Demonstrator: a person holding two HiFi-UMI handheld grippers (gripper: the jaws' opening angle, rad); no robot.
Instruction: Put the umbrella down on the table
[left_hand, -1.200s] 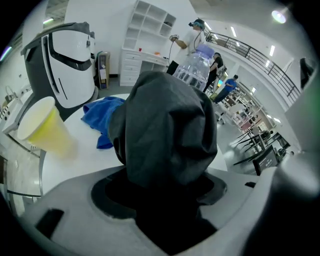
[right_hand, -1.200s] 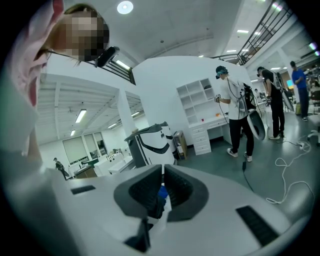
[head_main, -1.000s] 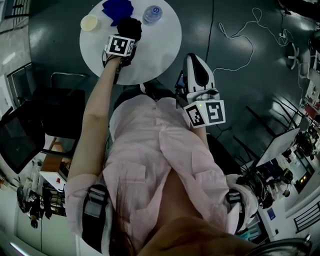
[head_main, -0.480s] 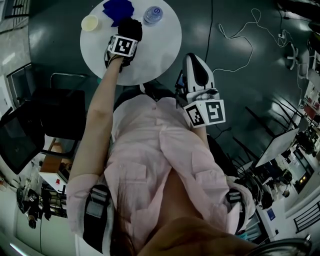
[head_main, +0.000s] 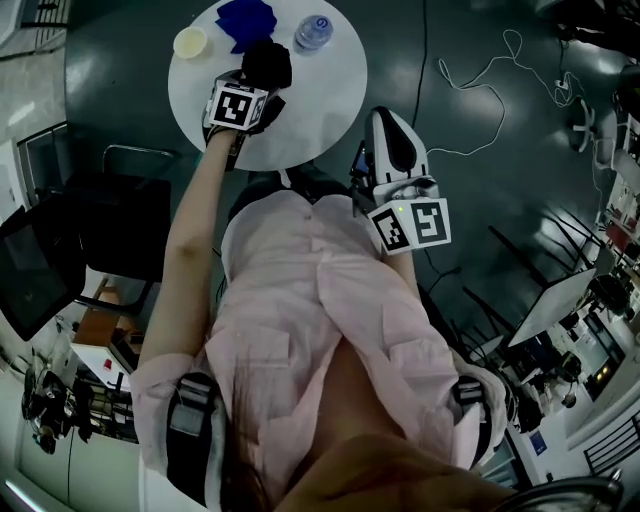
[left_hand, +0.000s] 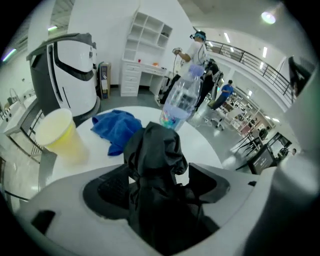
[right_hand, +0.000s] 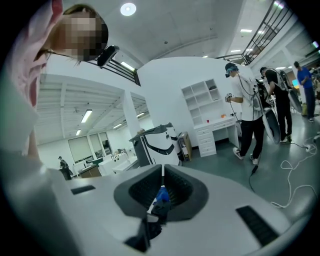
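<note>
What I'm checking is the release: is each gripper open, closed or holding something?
Left gripper: jaws opening, black umbrella between them, unpressed.
Right gripper: shut on a small blue-and-black piece, unidentifiable.

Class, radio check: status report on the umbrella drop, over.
Left gripper: jaws opening, umbrella between, over table. Right gripper shut, off table. Cloth, cup, bottle close beyond.

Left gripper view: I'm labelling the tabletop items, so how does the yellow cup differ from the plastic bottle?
The yellow cup is opaque and pale yellow; the plastic bottle is clear with a bluish cap. The cup is short and open-topped, the bottle taller and capped. The cup stands left of the blue cloth, the bottle to its right. Both stand upright on the round white table.
</note>
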